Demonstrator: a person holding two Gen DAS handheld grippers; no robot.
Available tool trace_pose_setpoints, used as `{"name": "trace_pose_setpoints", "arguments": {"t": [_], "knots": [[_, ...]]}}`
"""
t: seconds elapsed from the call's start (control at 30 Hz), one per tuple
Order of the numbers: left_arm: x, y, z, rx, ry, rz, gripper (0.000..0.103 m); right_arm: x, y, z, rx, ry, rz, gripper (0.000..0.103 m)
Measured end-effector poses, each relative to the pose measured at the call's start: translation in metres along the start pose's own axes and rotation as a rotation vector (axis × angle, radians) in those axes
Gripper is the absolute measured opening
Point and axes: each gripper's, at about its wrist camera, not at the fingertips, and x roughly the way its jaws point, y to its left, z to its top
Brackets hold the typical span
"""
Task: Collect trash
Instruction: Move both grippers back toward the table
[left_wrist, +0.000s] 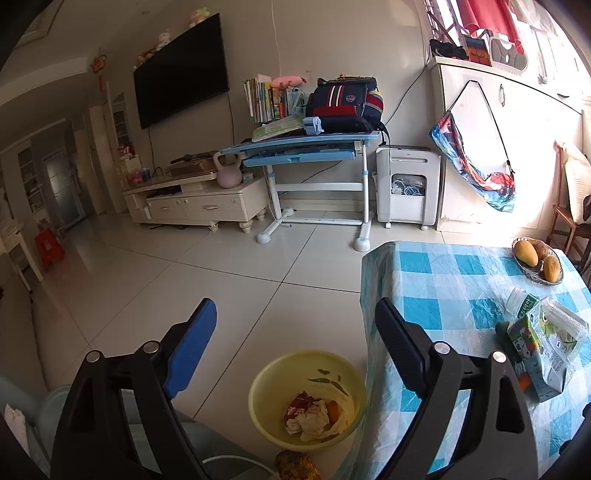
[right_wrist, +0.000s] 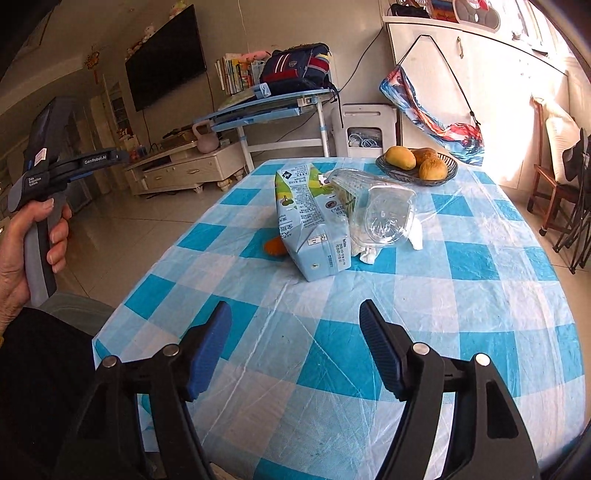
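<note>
A living room with pale floor tiles holds a tabletop under a blue-and-white checked cloth. On it lie a pale blue drink carton, printed with small characters too fine to read, and a clear plastic container touching it, with what may be an orange peel scrap behind. On the floor beside the tabletop a yellow basin holds crumpled wrappers. The left tongs, marked "GenRobot.AI", and the right tongs both gape wide, gripping nothing.
</note>
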Motion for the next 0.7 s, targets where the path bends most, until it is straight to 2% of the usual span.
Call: {"name": "trace_pose_setpoints", "arguments": {"t": [0.7], "knots": [[-0.009,0.011,-0.006,-0.038,-0.002,-0.022,0.085,-0.008,0.013,-0.005,-0.033,0.023,-0.006,0.072]]}}
